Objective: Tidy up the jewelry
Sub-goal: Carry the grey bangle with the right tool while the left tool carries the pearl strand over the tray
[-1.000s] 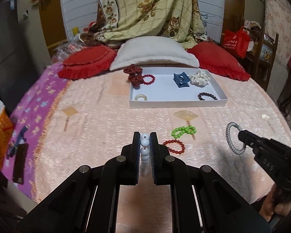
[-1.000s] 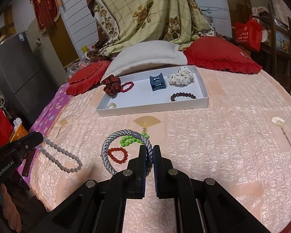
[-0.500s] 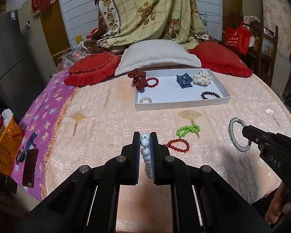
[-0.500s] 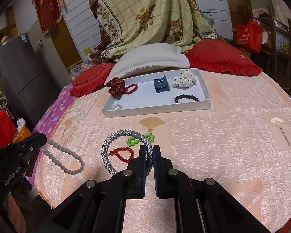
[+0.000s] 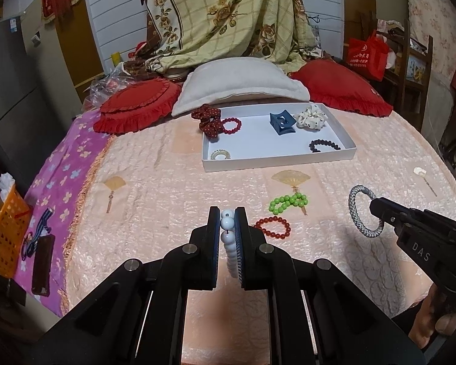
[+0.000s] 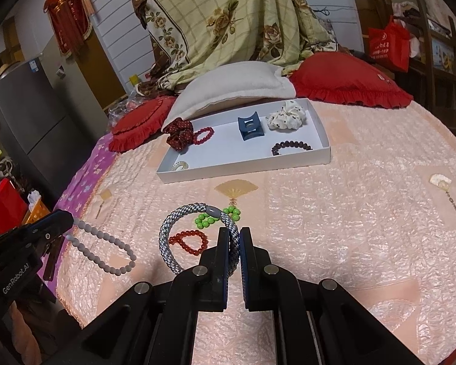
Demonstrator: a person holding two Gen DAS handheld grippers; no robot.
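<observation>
My left gripper (image 5: 227, 213) is shut on a white bead bracelet (image 5: 229, 237), held above the pink bedspread; the bracelet hangs from it in the right wrist view (image 6: 106, 248). My right gripper (image 6: 234, 231) is shut on a grey braided rope bracelet (image 6: 173, 228), also seen in the left wrist view (image 5: 358, 213). A green bead bracelet (image 5: 287, 202) and a red bead bracelet (image 5: 273, 228) lie on the bedspread. A white tray (image 5: 276, 161) further back holds a dark red scrunchie (image 5: 208, 120), a red bracelet (image 5: 231, 125), a blue clip (image 5: 282, 124), a white scrunchie (image 5: 310, 117), a dark bead bracelet (image 5: 323, 145) and a small pale ring (image 5: 220, 154).
Red cushions (image 5: 136, 106) and a white pillow (image 5: 240, 86) lie behind the tray. A purple cloth (image 5: 63, 176) covers the bed's left edge, with an orange basket (image 5: 4, 228) beside it. A red bag (image 5: 366, 54) sits at the back right.
Both grippers have risen and drawn back a little with their bracelets still held. The tray and loose bracelets have not moved.
</observation>
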